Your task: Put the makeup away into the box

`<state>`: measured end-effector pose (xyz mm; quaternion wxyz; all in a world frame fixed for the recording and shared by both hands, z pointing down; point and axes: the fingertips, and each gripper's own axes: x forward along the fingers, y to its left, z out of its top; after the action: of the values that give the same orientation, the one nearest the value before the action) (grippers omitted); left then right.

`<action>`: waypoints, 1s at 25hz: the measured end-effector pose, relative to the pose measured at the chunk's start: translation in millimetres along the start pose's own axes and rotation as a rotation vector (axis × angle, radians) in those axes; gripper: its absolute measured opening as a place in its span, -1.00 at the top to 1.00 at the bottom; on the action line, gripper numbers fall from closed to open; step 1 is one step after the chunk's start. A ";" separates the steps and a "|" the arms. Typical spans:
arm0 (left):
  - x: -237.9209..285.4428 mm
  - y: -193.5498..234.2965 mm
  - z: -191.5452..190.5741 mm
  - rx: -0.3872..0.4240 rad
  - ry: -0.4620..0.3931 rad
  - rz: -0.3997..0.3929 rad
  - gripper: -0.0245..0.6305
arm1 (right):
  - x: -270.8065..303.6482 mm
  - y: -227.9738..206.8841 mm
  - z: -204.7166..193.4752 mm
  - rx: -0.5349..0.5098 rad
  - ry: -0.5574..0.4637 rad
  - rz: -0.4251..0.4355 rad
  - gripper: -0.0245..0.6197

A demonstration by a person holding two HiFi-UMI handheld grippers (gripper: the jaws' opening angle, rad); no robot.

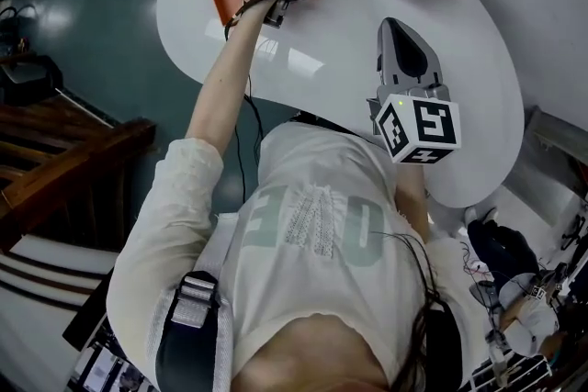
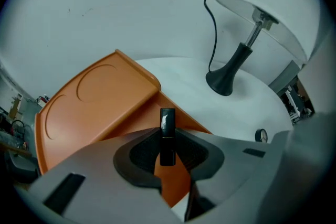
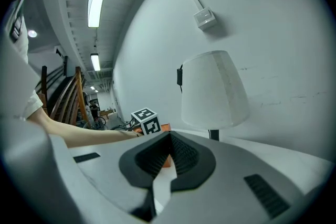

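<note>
One orange box [image 2: 94, 102], one lipstick [image 2: 167, 122], one lamp [image 2: 239, 57], one table [image 2: 236, 113], two tongs: left tongs [image 2: 168, 136], right tongs [image 3: 169, 139]

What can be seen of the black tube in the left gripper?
The black tube is a slim, square-edged stick, glossy like plastic, with a pale glare on its upper part and a faint seam across its middle. It stands upright, clamped in the left gripper, with its top poking out past the jaws. The open orange box lies behind it. Whether they touch cannot be told.
</note>
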<state>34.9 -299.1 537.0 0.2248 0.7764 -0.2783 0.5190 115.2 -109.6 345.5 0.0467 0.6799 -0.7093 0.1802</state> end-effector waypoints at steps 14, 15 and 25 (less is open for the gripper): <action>-9.7 3.6 19.0 -0.040 -0.119 -0.002 0.62 | -1.6 -9.7 -5.6 -0.011 0.015 -0.003 0.91; -25.8 -2.6 22.2 -0.045 -0.162 -0.004 0.62 | -3.5 -10.5 -2.5 -0.014 0.001 -0.005 0.91; -202.6 -144.5 -2.2 0.002 -0.794 -0.172 0.90 | -31.4 -7.1 31.0 -0.048 -0.157 -0.042 0.91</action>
<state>67.5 -149.9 340.5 0.1419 0.9371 -0.2768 0.1585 129.9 -89.8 308.2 0.0109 0.7052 -0.7006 0.1084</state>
